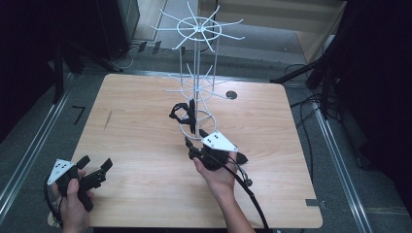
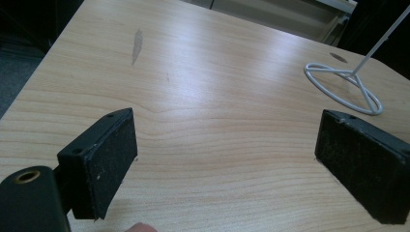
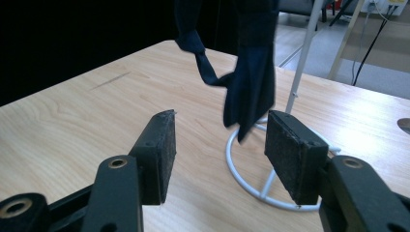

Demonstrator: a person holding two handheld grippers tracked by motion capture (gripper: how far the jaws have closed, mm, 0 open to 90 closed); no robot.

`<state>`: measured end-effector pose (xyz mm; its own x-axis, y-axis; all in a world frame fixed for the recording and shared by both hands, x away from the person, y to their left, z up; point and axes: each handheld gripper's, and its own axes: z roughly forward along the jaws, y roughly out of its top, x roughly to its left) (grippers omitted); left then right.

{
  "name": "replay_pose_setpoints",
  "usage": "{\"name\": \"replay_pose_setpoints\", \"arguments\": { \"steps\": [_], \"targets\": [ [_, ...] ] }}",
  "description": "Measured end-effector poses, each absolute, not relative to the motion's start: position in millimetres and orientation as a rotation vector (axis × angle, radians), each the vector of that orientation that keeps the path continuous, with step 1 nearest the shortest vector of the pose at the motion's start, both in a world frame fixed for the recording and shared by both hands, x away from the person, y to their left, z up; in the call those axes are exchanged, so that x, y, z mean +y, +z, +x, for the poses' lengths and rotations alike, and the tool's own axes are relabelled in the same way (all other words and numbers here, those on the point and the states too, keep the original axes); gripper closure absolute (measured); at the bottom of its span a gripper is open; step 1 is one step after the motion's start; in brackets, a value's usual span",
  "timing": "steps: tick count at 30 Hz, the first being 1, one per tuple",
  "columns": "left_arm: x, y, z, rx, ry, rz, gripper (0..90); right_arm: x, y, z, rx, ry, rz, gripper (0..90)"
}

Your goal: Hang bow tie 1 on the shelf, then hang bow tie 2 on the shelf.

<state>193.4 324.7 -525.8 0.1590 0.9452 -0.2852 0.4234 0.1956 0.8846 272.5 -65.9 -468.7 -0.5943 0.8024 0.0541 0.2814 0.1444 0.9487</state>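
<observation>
While the dark cloth hangs from the white rack, the work stands like this:

Cloth: a dark blue strip (image 3: 249, 72), knotted partway up, hangs from a low hook of the white wire rack (image 1: 196, 58) and ends just above the rack's base ring (image 3: 241, 169); it appears in the high view too (image 1: 187, 114).

Right tongs: the right tongs (image 3: 220, 145) stand apart with nothing between them, just short of the cloth's lower end and aimed at it; from above they sit near the rack's foot (image 1: 197, 141).

Left tongs: the left tongs (image 2: 222, 164) are spread wide and empty, low over the table (image 1: 136, 160) near its front left corner (image 1: 94, 167), well apart from the rack.

Progress: judging by the aim, the cloth is the target and no grip has been made.

Left to do: close on the hanging end, then lift it off the hook.
</observation>
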Motion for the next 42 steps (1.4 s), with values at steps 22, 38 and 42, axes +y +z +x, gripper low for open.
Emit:
{"name": "replay_pose_setpoints", "arguments": {
  "steps": [22,38,42],
  "targets": [
    [324.5,-525.6,193.8,1.438,0.634,1.408,8.7,-129.1,-486.1,251.5,1.941,1.411,1.071,46.2],
    [323.8,-525.6,193.8,1.438,0.638,1.406,8.7,-185.4,-501.1,234.9,1.959,1.376,1.102,45.5],
    [324.2,-525.7,193.4,1.435,0.637,1.402,8.7,-194.0,-502.9,230.6,1.983,1.395,1.081,43.9]
  ]
}}
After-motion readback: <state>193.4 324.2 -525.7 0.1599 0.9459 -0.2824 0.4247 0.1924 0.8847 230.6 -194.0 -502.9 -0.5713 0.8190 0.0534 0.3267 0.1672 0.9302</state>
